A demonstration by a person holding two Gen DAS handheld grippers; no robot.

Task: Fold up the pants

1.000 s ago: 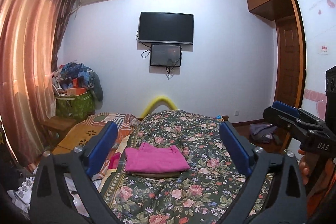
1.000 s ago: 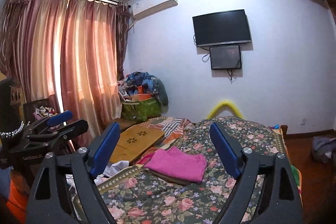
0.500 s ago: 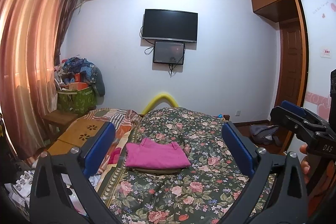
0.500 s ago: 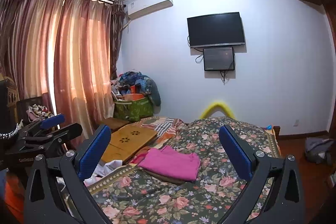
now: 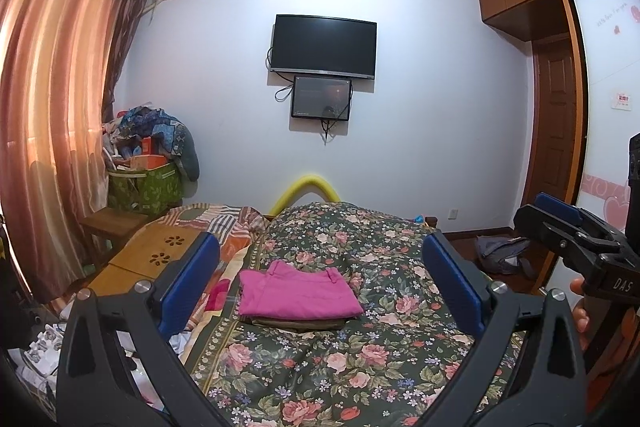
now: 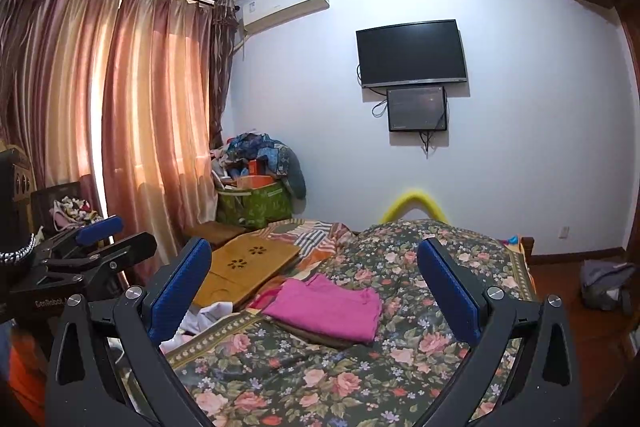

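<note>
Folded pink pants [image 5: 298,293] lie on a folded brown garment [image 5: 298,323] in the middle of the floral bedspread [image 5: 360,367]. They also show in the right wrist view [image 6: 326,307]. My left gripper [image 5: 320,279] is open and empty, held above the bed well short of the pants. My right gripper [image 6: 316,287] is open and empty, also held back from the pile. The right gripper shows at the right edge of the left wrist view [image 5: 560,227]. The left gripper shows at the left edge of the right wrist view [image 6: 96,239].
A wooden lap desk [image 5: 156,255] and striped bedding [image 5: 224,219] lie on the bed's left side. A green basket of clothes [image 5: 146,187] stands by the curtain [image 5: 52,107]. A TV [image 5: 324,47] hangs on the far wall. A bag [image 5: 500,253] lies on the floor at right.
Both grippers have risen and drawn slightly back from the bed, staying open. The pink pants have not moved.
</note>
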